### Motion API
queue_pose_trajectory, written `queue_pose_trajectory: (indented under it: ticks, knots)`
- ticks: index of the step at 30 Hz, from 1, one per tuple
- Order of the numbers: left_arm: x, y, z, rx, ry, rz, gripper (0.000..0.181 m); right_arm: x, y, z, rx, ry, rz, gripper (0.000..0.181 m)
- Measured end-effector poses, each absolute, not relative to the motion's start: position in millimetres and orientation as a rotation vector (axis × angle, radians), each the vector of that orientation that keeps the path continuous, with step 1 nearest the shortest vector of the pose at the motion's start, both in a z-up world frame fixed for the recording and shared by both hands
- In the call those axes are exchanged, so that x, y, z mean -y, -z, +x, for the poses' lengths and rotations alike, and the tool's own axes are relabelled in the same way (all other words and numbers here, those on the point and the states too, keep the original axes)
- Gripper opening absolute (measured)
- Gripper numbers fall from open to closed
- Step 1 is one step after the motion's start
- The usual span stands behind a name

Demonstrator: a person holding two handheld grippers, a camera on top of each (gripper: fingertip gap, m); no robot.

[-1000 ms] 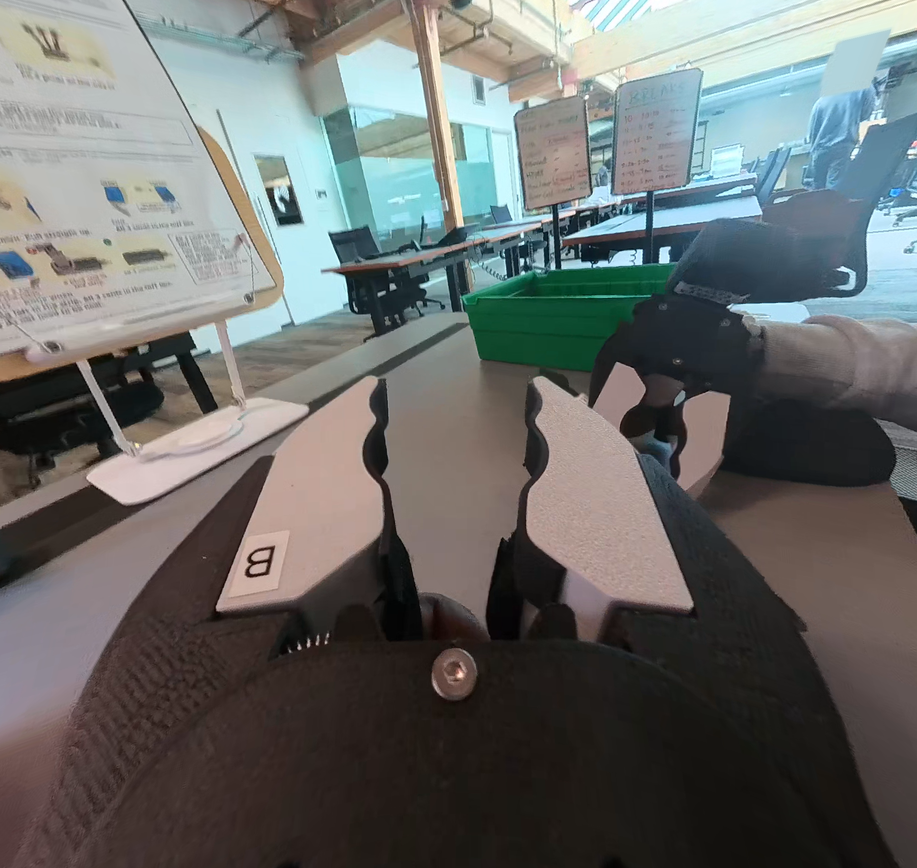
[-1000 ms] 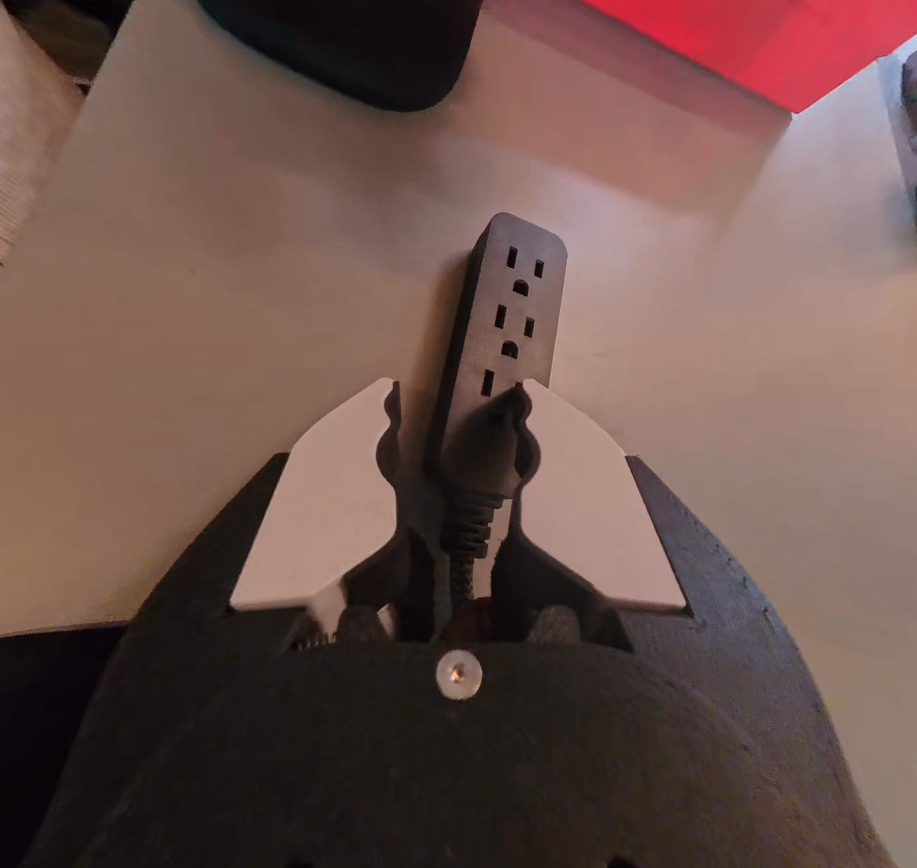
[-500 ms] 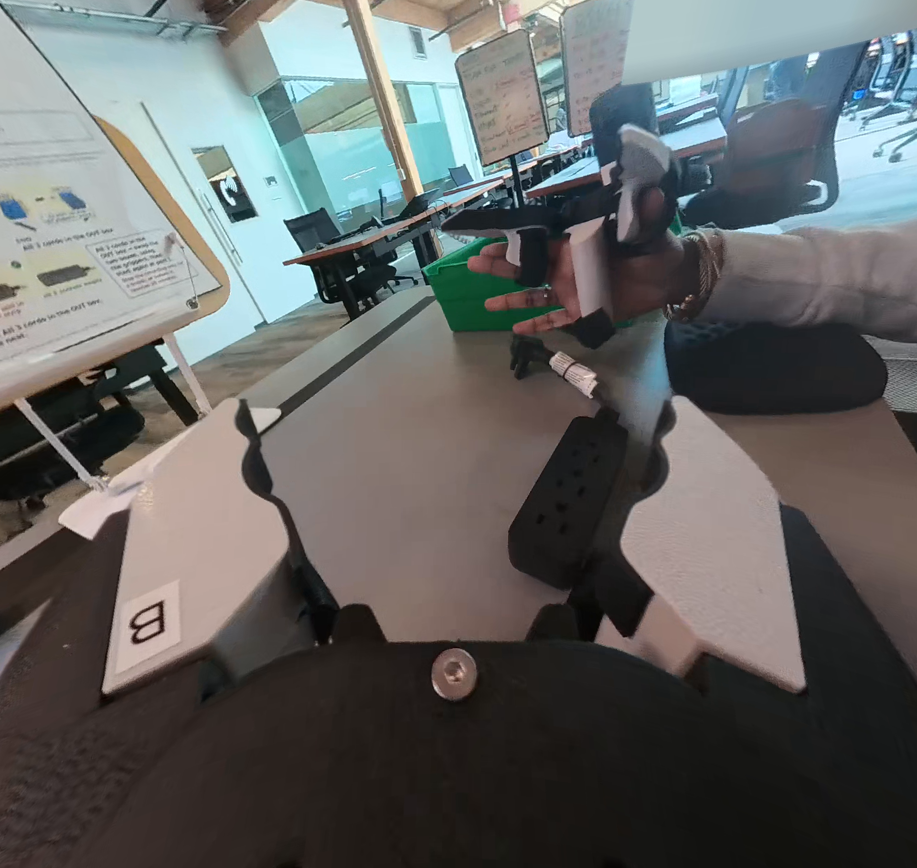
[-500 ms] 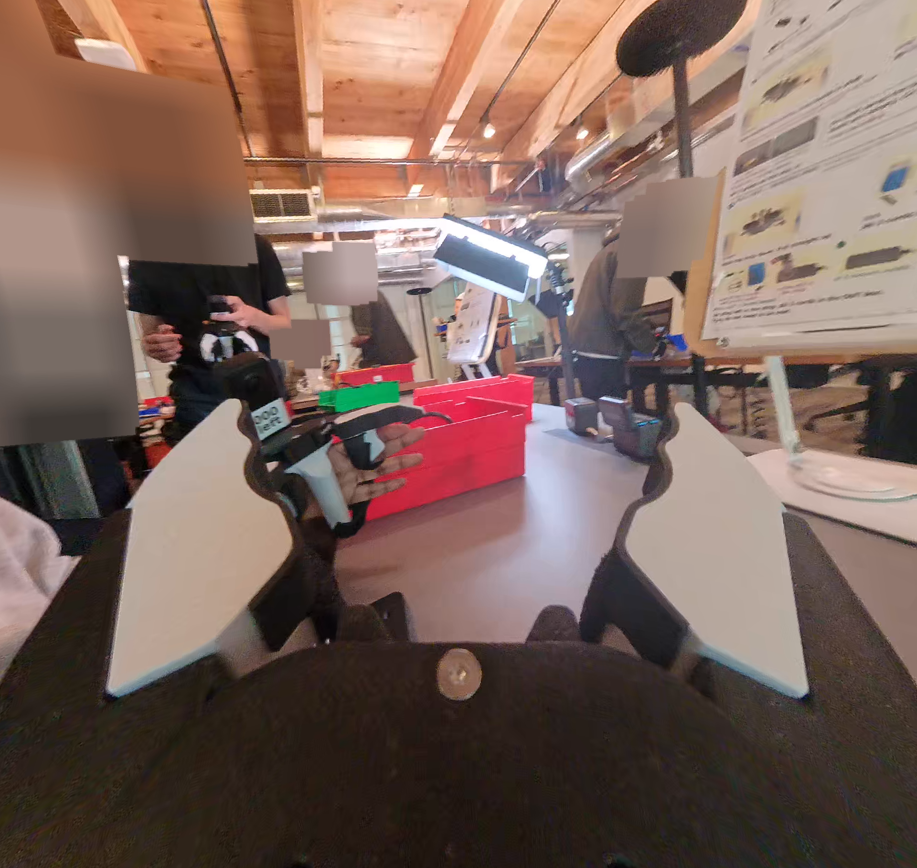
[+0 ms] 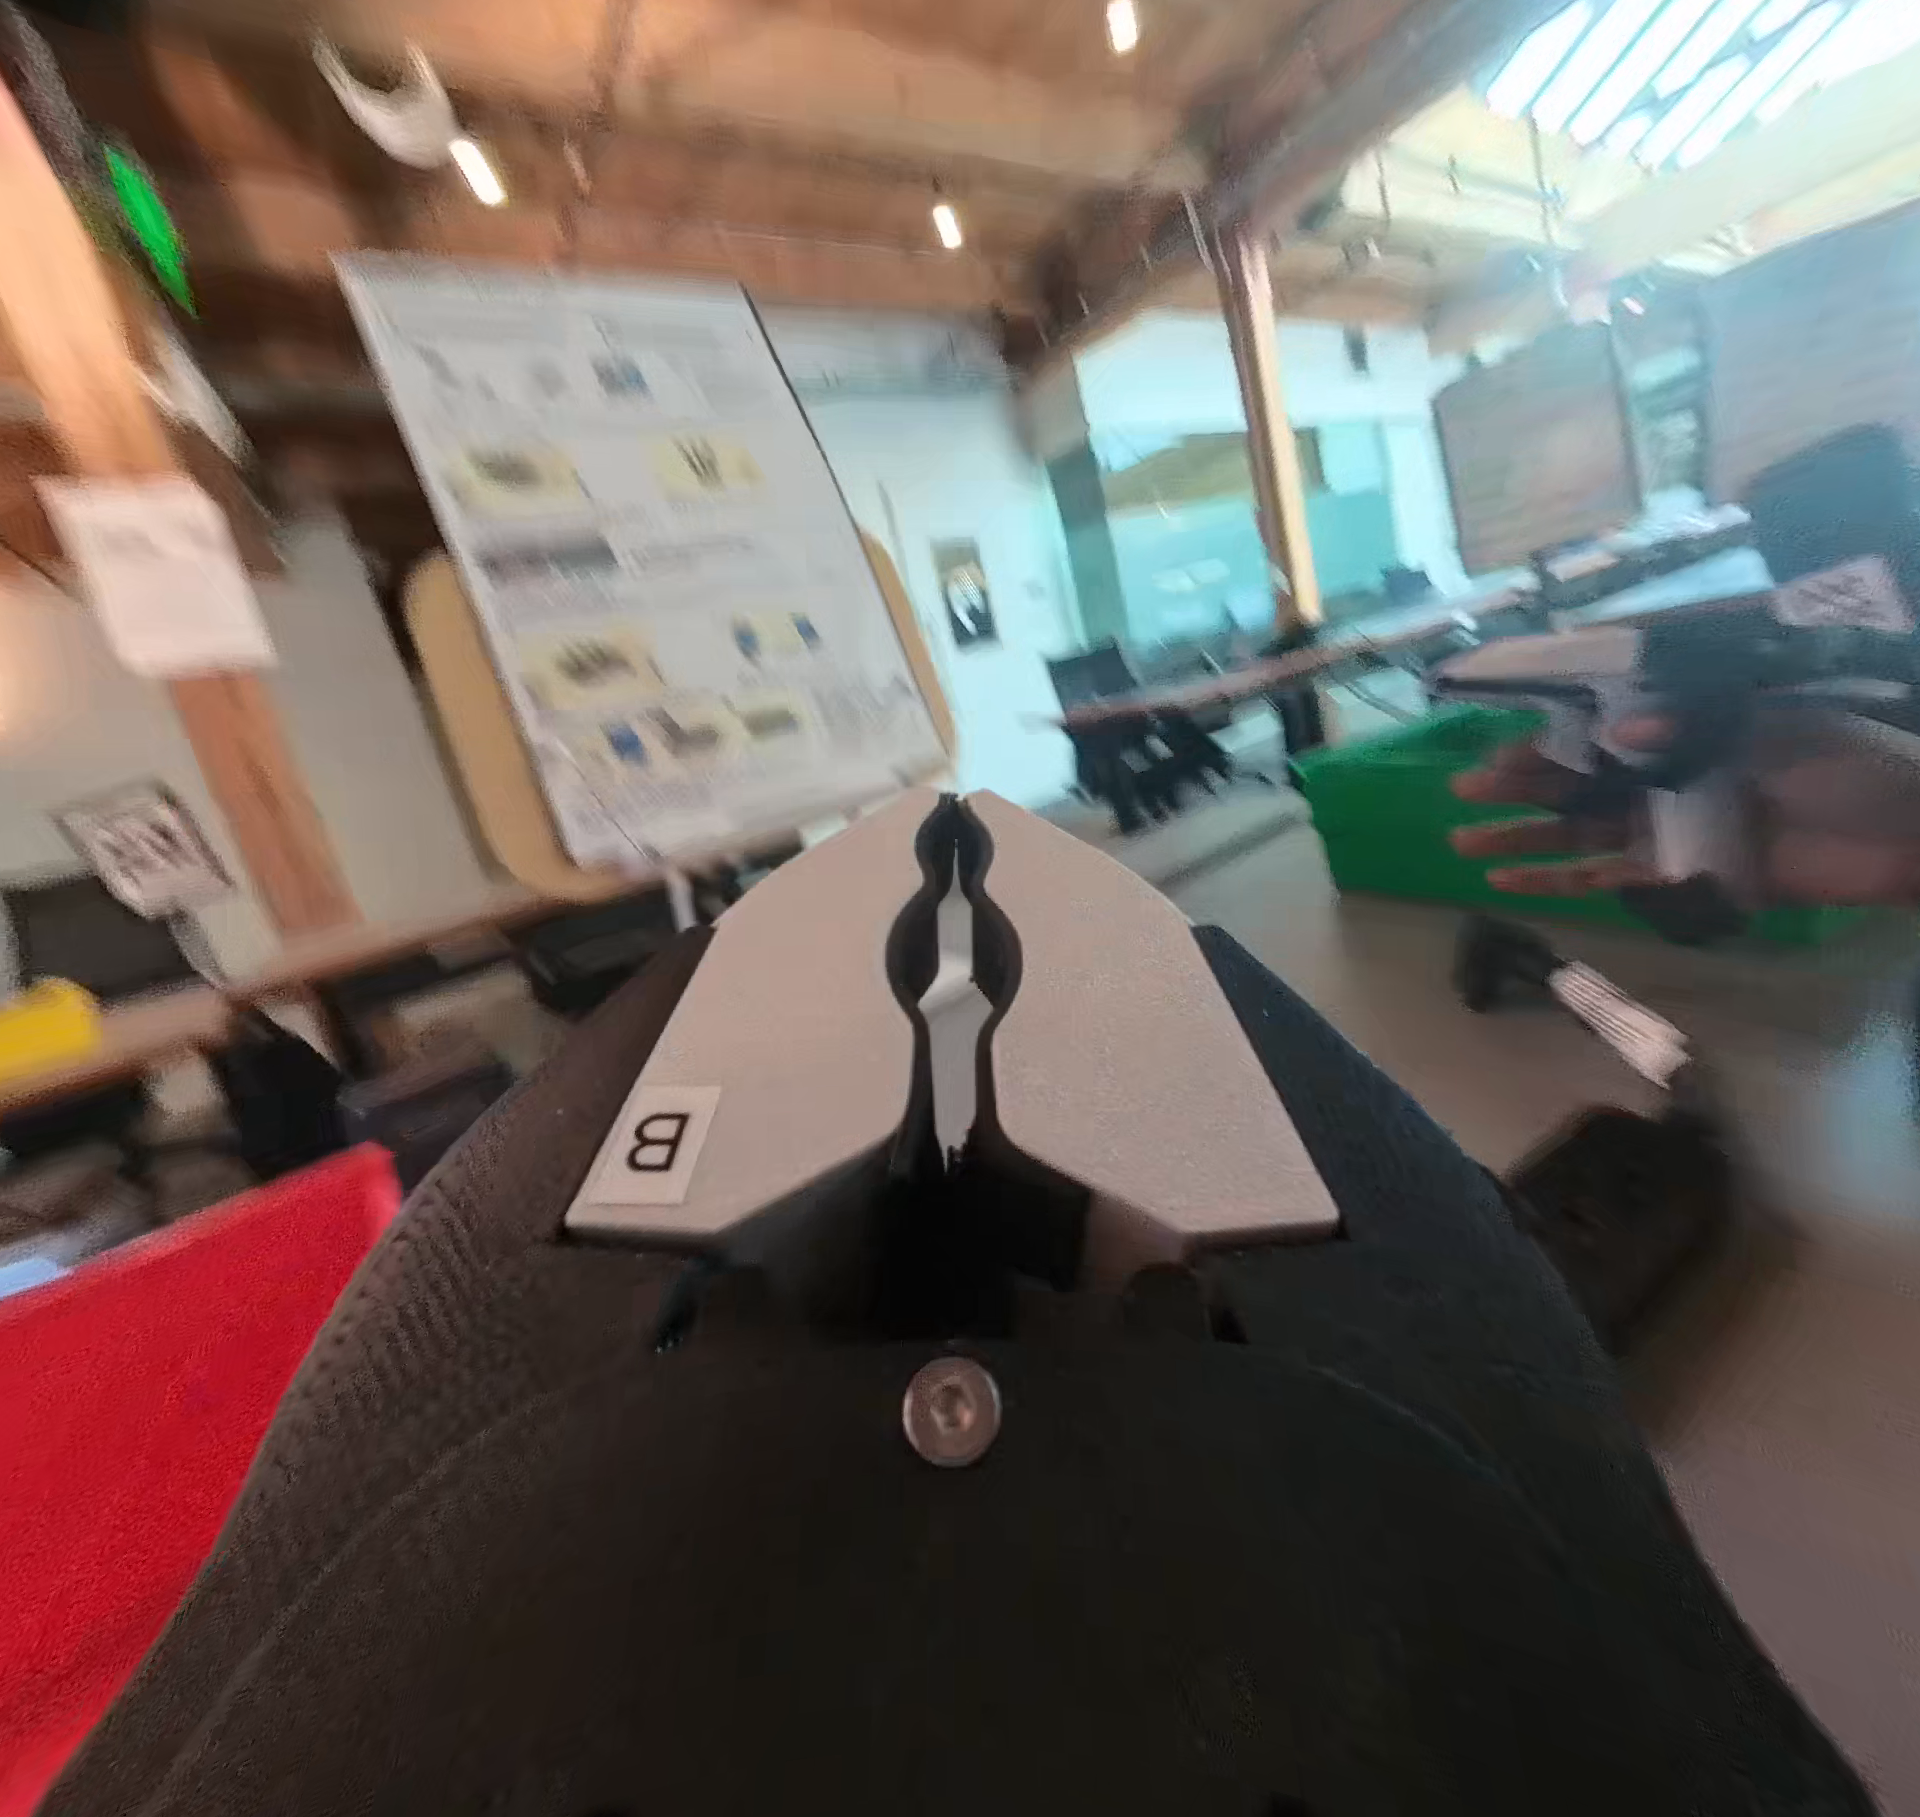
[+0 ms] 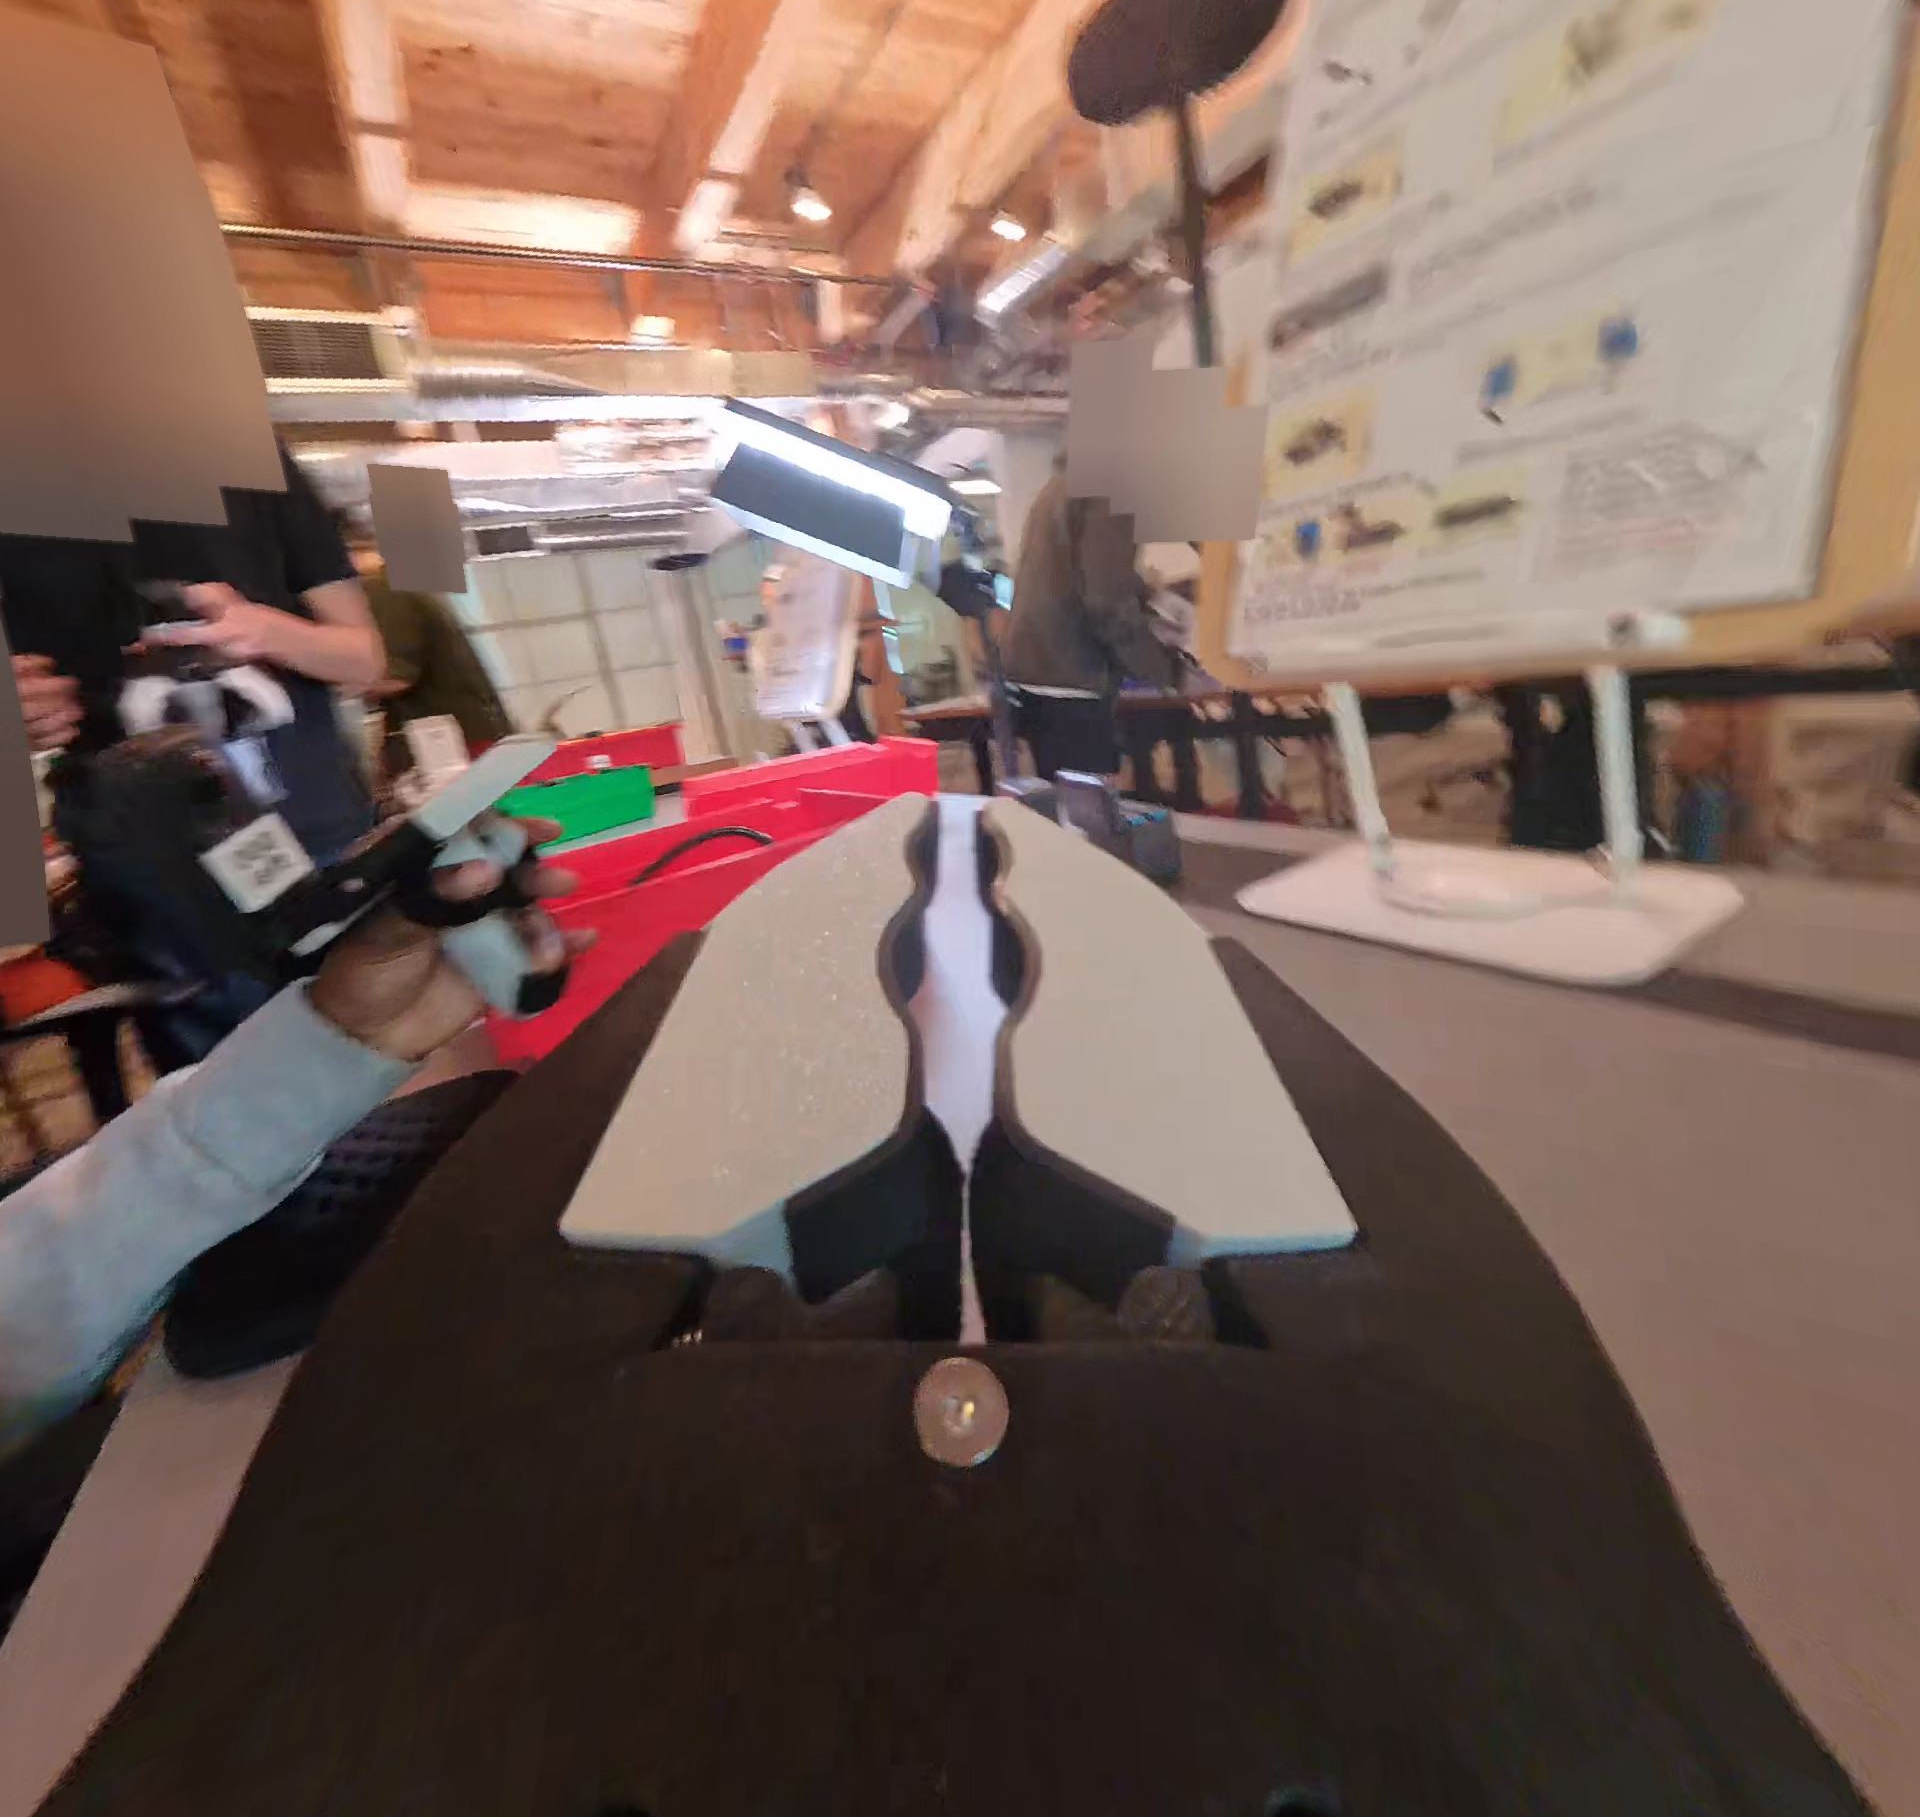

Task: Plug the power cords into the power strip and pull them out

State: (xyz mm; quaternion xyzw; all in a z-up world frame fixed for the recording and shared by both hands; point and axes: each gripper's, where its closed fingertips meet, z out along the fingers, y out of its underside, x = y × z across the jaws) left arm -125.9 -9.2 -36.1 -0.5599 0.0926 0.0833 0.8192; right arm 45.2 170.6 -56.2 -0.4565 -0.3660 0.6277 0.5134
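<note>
Looking at both wrist views, neither hand-held gripper is holding anything. The left hand-held gripper (image 5: 954, 811) has its fingers pinched together at the tips with nothing between them, and the right hand-held gripper (image 6: 958, 806) is closed down to a thin gap, also empty. Both are lifted and pointing out across the room, not down at the work.

One power cord (image 5: 1558, 988) lies on the grey table (image 5: 1766, 1196) off to the right in the left view, a black plug end with a white tag wrapped round the cable, near a green bin (image 5: 1382, 811). It's blurry, so the prongs can't be made out. A dark shape at the right edge might be the power strip, but that's too smeared to call. The right view shows neither, just a red bin (image 6: 675, 894) and an instruction board (image 6: 1538, 292) on a white stand.

Handling-wise, the plug body should be the stiff, light part worth grabbing, squeezed across its flat sides. The cable is floppy and would just bend. The strip is light too, so it will probably slide or lift on the smooth table unless the other gripper pins it down during insertion and pulling.
</note>
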Motion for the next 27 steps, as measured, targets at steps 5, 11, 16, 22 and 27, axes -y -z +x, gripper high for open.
queue_pose_trajectory:
  ticks: [5,11,16,22,27]
  knots:
    - [-14.5,62.7,-81.2,-0.312,0.202,-1.319,0.134,-171.3,75.4,23.0,0.941,-1.429,-1.187,0.146]
    - [-15.1,73.4,-61.3,-0.557,-0.054,-1.299,0.111,-163.3,50.3,38.2,0.937,-1.319,-0.969,0.134]
    - [-1.6,54.6,-91.4,-0.327,0.017,-1.297,0.0,-162.7,55.3,47.6,0.968,-1.446,-1.05,0.0]
    - [-13.4,80.3,-78.3,-0.293,0.33,-1.468,0.087,-165.0,66.3,30.2,0.948,-1.433,-1.086,0.121]
    - [-16.0,74.5,-61.4,-0.357,0.327,-1.397,0.144,-164.1,46.0,39.0,0.901,-1.334,-0.959,0.146]
